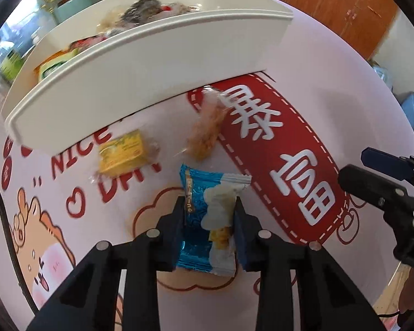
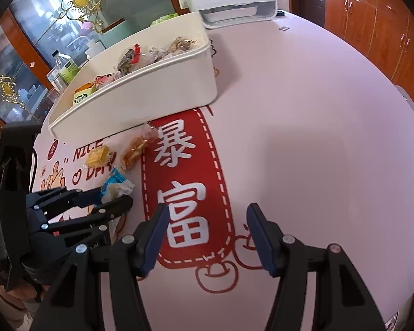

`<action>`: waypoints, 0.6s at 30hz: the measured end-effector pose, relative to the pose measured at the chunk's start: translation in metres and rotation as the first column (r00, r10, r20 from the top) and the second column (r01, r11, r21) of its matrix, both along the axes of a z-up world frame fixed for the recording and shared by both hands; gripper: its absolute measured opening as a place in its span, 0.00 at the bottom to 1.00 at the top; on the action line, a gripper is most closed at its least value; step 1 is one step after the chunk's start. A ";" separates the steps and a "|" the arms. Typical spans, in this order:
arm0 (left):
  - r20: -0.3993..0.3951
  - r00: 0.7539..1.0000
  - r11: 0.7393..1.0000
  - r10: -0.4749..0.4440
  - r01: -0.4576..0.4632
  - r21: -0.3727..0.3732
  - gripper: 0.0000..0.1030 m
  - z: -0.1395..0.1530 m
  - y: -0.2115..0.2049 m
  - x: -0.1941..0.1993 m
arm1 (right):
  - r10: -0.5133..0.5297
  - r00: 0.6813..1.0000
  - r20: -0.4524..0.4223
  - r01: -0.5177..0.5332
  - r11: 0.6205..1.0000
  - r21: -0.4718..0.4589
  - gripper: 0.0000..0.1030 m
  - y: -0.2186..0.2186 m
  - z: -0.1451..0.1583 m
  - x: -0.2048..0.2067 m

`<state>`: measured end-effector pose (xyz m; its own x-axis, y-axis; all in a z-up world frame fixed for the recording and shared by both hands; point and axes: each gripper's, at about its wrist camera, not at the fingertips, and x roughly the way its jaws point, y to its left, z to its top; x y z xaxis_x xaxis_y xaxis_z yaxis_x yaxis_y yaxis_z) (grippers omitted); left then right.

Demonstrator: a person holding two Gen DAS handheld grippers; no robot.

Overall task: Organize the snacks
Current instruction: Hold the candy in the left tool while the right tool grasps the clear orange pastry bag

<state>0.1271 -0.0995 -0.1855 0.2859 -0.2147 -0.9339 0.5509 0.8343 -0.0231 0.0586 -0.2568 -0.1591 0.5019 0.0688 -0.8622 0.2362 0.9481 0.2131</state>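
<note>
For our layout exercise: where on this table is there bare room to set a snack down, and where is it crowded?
Free: the plain pink table right of the red banner and white bin. Crowded: in front of the bin, where the yellow packet, orange snack and gripped blue packet cluster.

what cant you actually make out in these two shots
- Bin contents: left wrist view, near wall hides most, blurred.
- Blue snack packet lettering: too small; left tool fingers cover its sides.
- Clear-wrapped snack: motion blur.
- Packet, right wrist view: partly behind the left tool.
</note>
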 end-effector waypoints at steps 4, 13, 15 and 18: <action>-0.008 0.998 0.998 0.068 -0.068 -0.016 0.28 0.000 0.020 -0.003 | 0.032 0.999 0.010 -0.032 0.999 -0.001 0.57 0.009 0.003 0.010; -0.029 0.979 0.979 0.200 -0.201 -0.044 0.28 0.004 0.062 0.005 | 0.118 0.993 0.025 -0.119 0.993 0.024 0.57 0.038 0.005 0.044; -0.028 0.975 0.974 0.218 -0.220 -0.050 0.28 0.004 0.068 0.004 | 0.130 0.991 0.027 -0.131 0.991 0.042 0.57 0.042 0.004 0.051; -0.028 0.968 0.966 0.248 -0.249 -0.065 0.28 0.007 0.080 0.003 | 0.143 0.989 0.019 -0.144 0.987 0.066 0.57 0.050 0.001 0.063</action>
